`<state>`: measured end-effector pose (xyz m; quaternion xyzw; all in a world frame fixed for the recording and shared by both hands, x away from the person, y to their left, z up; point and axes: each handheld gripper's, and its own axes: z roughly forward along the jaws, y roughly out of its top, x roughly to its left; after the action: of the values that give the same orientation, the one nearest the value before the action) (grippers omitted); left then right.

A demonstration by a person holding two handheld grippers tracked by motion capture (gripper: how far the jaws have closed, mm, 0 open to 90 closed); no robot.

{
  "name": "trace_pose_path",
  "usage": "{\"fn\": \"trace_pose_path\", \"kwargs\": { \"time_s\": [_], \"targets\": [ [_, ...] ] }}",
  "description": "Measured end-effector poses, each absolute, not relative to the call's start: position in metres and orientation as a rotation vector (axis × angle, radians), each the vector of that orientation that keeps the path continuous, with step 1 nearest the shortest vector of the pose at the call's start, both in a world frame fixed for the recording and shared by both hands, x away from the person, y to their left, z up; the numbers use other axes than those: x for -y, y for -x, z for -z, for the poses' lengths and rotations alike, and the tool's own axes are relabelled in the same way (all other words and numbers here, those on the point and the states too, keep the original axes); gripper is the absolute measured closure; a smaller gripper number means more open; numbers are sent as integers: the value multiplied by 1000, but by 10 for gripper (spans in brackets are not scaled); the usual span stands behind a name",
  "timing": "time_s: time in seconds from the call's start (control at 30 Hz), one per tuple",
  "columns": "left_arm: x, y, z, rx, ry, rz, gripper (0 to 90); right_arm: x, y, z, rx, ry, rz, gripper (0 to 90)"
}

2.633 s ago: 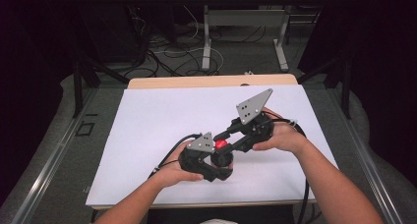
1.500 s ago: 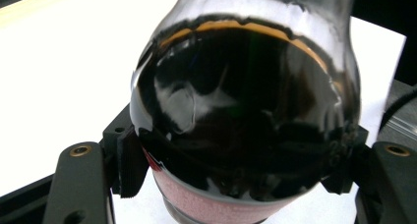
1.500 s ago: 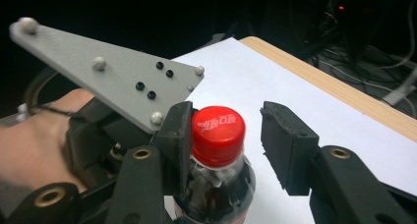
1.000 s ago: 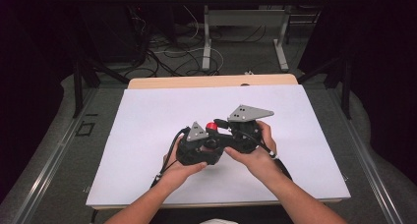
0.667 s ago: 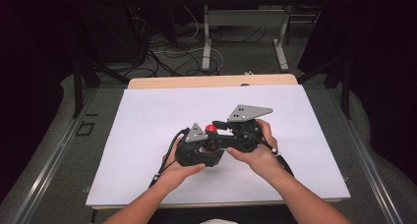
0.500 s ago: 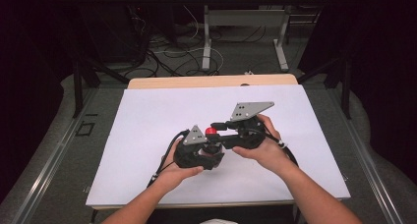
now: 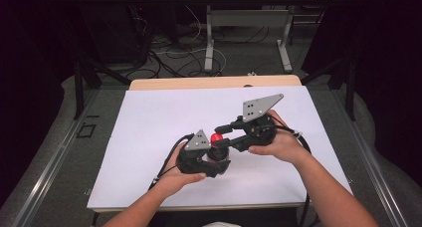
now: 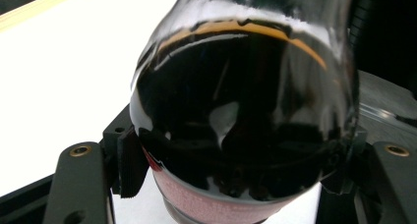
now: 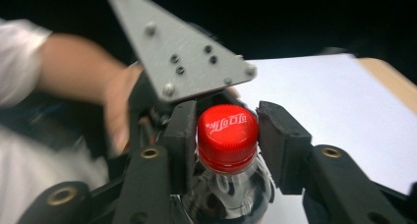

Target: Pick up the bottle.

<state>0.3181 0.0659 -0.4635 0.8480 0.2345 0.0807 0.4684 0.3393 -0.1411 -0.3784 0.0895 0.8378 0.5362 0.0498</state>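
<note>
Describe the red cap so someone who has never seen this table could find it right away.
Start at the white table and go to the two hand-held grippers meeting near its front middle. Between them is a dark cola bottle, clamped by the left hand-held gripper. The red cap tops it, the only red thing among black parts.

1 cola bottle (image 7: 217,152), 1 red cap (image 9: 227,130), 2 claws: left claw (image 7: 222,163), right claw (image 7: 222,137).
</note>
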Motion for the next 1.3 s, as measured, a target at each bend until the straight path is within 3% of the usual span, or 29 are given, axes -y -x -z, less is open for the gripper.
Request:
{"fn": "trace_pose_path", "kwargs": {
  "time_s": [0.3, 0.63, 0.83, 1.07, 1.3],
  "targets": [
    [-66, -323, 462, -710, -2068, -264, 295, 124, -305, 388, -2233, -664, -1474, 542],
    [-65, -320, 461, -671, -2061, -293, 295, 116, -304, 394, -2209, -720, -1513, 605],
    [-69, -316, 461, -561, -2094, -244, 295, 130, -325, 384, -2458, -456, -1572, 608],
    [-66, -309, 459, -445, -2128, -186, 295, 138, -360, 371, -2764, 110, -1583, 608],
    [-62, -308, 461, -336, -2135, -109, 295, 126, -372, 356, -2941, 511, -1395, 608]
  ]
}}
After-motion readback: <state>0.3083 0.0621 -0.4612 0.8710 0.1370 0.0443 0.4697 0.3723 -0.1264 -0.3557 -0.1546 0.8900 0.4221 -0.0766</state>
